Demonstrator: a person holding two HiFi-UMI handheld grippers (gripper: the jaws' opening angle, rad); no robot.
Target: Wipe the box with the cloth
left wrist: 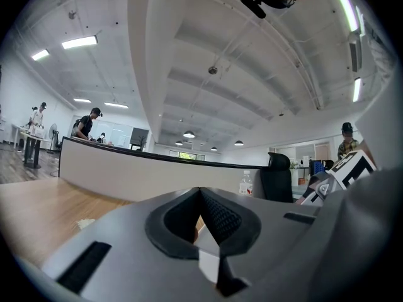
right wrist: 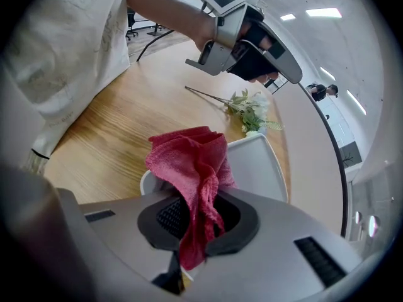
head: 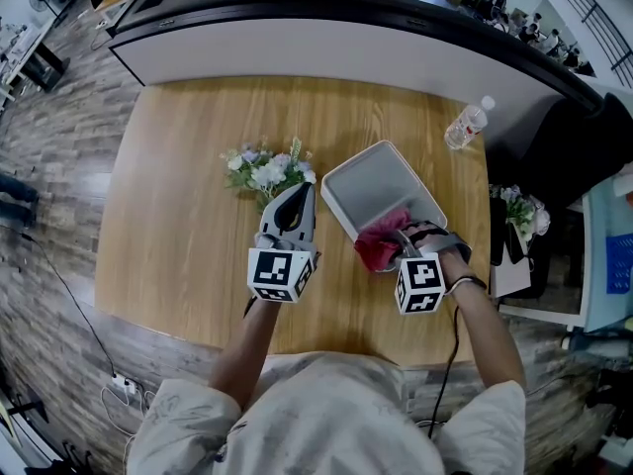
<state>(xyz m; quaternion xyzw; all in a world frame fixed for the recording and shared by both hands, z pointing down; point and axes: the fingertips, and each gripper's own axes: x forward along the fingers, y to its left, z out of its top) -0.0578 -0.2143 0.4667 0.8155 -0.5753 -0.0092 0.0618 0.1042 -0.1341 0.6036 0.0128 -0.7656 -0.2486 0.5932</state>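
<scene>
While the person leans over the pale wooden table (head: 178, 196), we see the right gripper (head: 398, 237) pinching a crumpled red terry cloth (head: 381, 243). In the right gripper view, its two dark padded jaws are clamped on the lower folds of the cloth (right wrist: 189, 162). The rest of the fabric stands up in a bunch above the right gripper (right wrist: 196, 222).

The shallow white rectangular box (head: 381, 191) lies on the right half of the table, turned at a slant to the table's edges. Its near corner is covered by the cloth. From the right gripper view, the box (right wrist: 255, 168) sits just behind the fabric. We think the cloth touches the box's near rim, though the folds hide the contact.

The left gripper (head: 305, 194) is held left of the box, and its tips point toward the table's far edge. In the left gripper view, the jaws of the left gripper (left wrist: 201, 197) are pressed together at the tips with nothing between them.

A small spray of white flowers with green stems (head: 265, 171) lies near the table's middle, just beside the left gripper's tips. A clear plastic water bottle (head: 467, 125) lies near the table's far right corner, well apart from the box.
</scene>
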